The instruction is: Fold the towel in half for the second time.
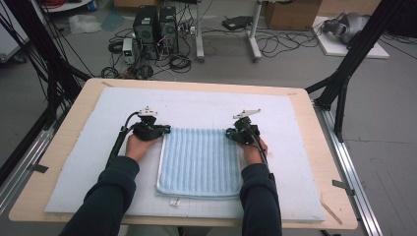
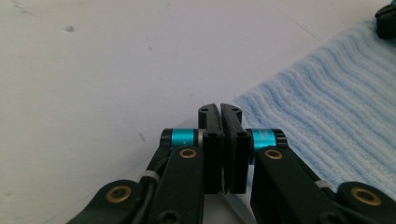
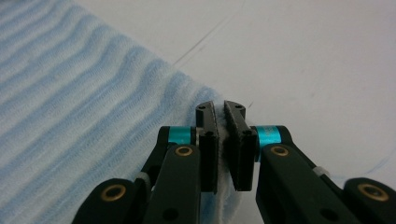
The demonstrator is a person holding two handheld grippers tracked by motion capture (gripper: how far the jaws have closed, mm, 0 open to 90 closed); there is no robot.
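Blue towel [image 1: 199,162], far corners in both claws, mat margin around.

hidden: towel [image 3: 84,121] corner inside right gripper [image 3: 223,140] fingers | cut off: towel, left edge

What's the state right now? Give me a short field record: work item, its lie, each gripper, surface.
work item: light blue ribbed towel, folded, roughly square
lie: flat on the white mat, far edge toward the grippers
left gripper: at the towel's far left corner, jaws shut, cloth pinched between them
right gripper: at the far right corner, jaws shut on the cloth
hands: left hand and right hand low on the mat beside the towel
surface: mat on a wooden table
extra: small white tag near the towel's near edge
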